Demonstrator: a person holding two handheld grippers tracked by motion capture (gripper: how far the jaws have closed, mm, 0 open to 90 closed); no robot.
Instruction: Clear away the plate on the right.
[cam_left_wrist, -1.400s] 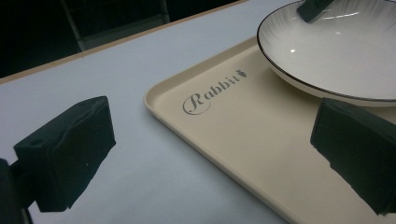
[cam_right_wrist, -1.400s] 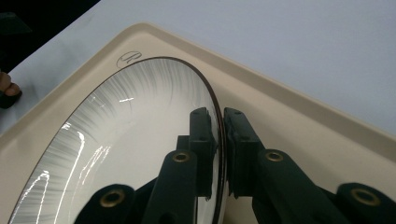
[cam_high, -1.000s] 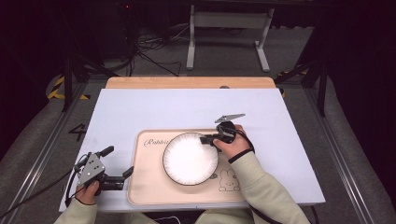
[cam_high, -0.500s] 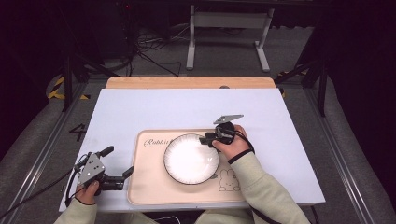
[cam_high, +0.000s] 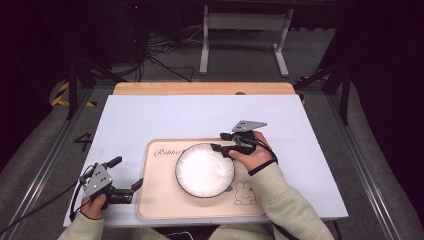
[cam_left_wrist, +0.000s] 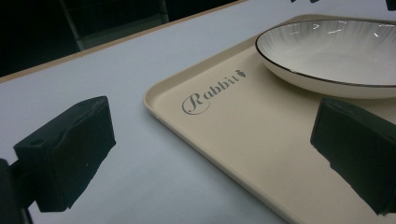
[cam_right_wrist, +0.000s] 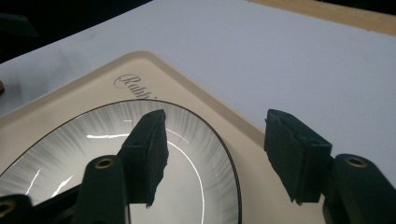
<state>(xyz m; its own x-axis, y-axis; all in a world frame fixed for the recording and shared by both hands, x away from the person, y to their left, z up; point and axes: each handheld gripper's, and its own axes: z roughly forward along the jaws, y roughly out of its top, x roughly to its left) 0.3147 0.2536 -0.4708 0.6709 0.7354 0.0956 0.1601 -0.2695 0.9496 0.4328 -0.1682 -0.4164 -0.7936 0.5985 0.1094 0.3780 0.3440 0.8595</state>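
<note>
1. The counter (cam_high: 150, 115) stood under a pale sheet, and on its near side lay the cream tray (cam_high: 160, 200) with "Rabbit" lettered at its far left corner.
2. The white plate (cam_high: 204, 170) with the dark rim sat flat on the tray, about at its middle, a little toward the far edge. It looked placed already, or about to be lifted; I could not tell which from where it lay.
3. The right gripper (cam_high: 222, 142) hovered at the plate's far right rim, the person's hand behind it on the tray's right part, wrist bent inward. In the right gripper view its fingers (cam_right_wrist: 149, 140) were spread wide: one over the plate's inside, the other outside the rim over the tray. They straddled the rim and gripped nothing.
4. I judged the plate's rim ungrasped at that point, so any lift or shift of it remained to do.
5. The left gripper (cam_high: 126, 175) rested at the tray's near left corner, held low, pointing across toward the plate. Its fingers (cam_left_wrist: 70, 149) gaped wide, one over the counter, the other over the tray, empty.
</note>
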